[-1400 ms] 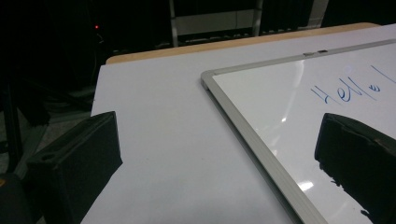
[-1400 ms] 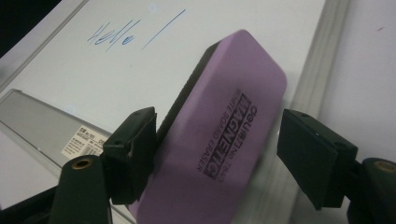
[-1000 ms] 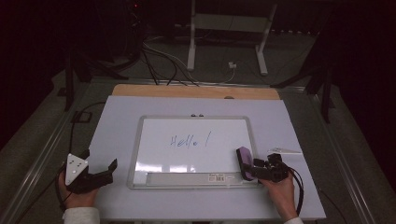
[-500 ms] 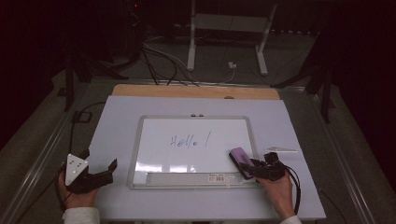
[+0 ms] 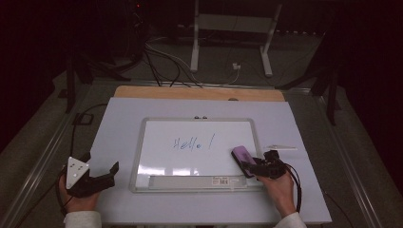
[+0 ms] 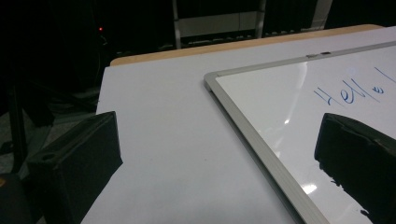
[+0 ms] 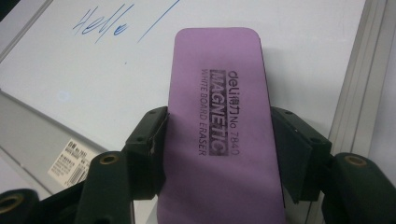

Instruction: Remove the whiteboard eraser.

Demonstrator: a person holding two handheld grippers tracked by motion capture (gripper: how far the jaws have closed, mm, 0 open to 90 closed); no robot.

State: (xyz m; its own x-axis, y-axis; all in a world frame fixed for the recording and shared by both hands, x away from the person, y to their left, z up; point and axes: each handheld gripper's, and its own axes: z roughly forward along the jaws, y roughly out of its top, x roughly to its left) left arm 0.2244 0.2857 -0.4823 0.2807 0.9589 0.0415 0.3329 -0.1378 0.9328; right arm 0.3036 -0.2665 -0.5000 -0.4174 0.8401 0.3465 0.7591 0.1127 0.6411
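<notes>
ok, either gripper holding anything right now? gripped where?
Right gripper holds the purple whiteboard eraser, its fingers clamped on the two long side edges, over the whiteboard. Left gripper is open and holds nothing.

The whiteboard [image 5: 197, 147] carries "Hello !" handwritten in blue near its middle. The purple eraser [image 7: 219, 126] is printed "deli", two Chinese characters, "No 7840", "MAGNETIC" and "WHITE BOARD ERASER". A white sticker [image 7: 72, 161] on the whiteboard's near-edge tray bears a barcode and print too small to read.
</notes>
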